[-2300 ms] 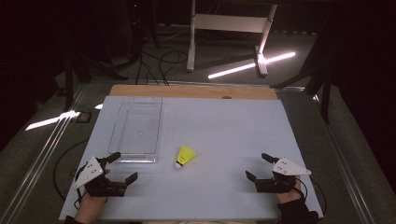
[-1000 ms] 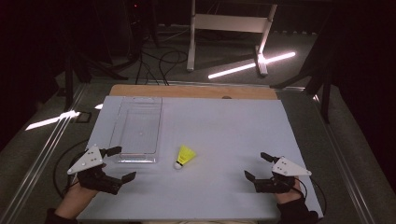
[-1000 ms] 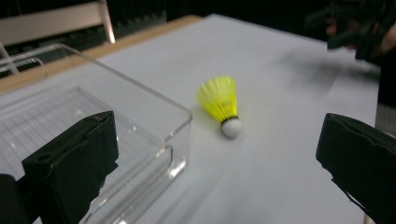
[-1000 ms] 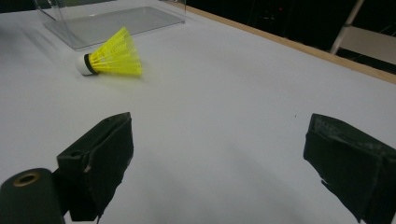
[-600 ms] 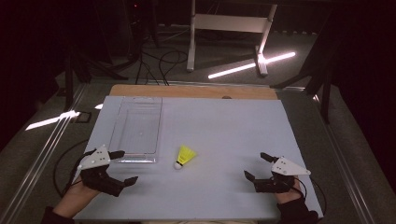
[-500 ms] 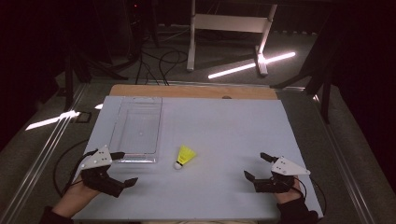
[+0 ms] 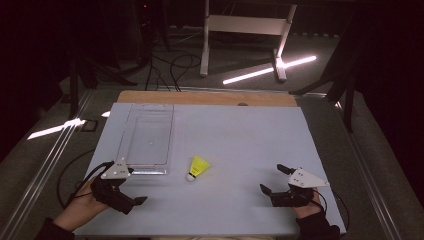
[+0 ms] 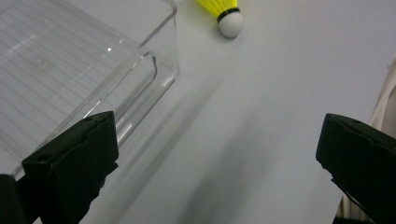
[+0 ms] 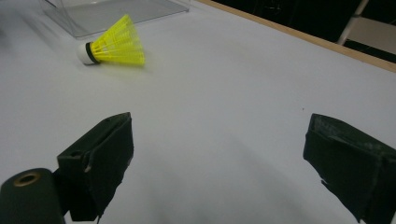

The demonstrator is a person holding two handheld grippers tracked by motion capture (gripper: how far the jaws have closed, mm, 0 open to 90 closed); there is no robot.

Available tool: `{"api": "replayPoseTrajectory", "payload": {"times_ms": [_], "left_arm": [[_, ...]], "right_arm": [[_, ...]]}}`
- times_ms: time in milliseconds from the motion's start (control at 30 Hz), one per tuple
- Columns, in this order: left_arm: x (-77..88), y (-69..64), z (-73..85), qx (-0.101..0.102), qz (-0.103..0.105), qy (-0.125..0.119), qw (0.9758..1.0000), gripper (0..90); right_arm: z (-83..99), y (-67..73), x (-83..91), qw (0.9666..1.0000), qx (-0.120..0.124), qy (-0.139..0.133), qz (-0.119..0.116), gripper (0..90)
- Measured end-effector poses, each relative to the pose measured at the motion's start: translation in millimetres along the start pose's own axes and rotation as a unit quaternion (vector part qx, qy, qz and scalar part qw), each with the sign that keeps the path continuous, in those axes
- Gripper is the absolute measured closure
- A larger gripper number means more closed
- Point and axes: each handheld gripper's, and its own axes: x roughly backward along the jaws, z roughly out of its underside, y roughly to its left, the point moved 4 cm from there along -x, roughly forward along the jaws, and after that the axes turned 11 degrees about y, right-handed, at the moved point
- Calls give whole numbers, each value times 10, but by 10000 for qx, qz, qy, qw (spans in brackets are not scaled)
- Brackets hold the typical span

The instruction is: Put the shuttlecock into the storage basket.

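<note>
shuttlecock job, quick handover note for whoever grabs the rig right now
Left tongs: open, holding nothing, low over the table near the clear tray's near end.
Right tongs: open, holding nothing, at the table's right near edge.
Yellow shuttlecock: lies on its side on the white table, just right of the tray and apart from it, cork toward the person.
Done: nothing grasped yet.
Left: probably pick up the shuttlecock and place it in the tray.

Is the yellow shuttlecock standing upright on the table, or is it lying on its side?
On its side: the shuttlecock rests on the table, white cork and yellow skirt both touching the surface.
</note>
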Motion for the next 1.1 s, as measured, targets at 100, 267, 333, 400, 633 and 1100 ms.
{"api": "replayPoseTrajectory", "payload": {"times_ms": [100,267,333,400,633,1100], "left_arm": [[-4,10,-8,8,42,66,10000,1],[-48,11,5,-56,51,465,9989,1],[-65,3,7,-121,-5,694,9975,1],[-62,-10,-4,-117,74,837,9964,1],[-93,-32,-25,-189,43,1233,9922,1],[-178,-103,-100,8,161,1793,9837,1]], "right_arm": [[-6,1,3,10000,-16,-26,9,85],[-10,9,6,10000,-6,-24,17,86],[-11,8,7,10000,23,-30,29,86],[-12,6,11,10000,1,-39,26,86],[-14,12,9,10000,35,-20,49,85],[-8,20,-4,10000,67,-5,45,86]]}}
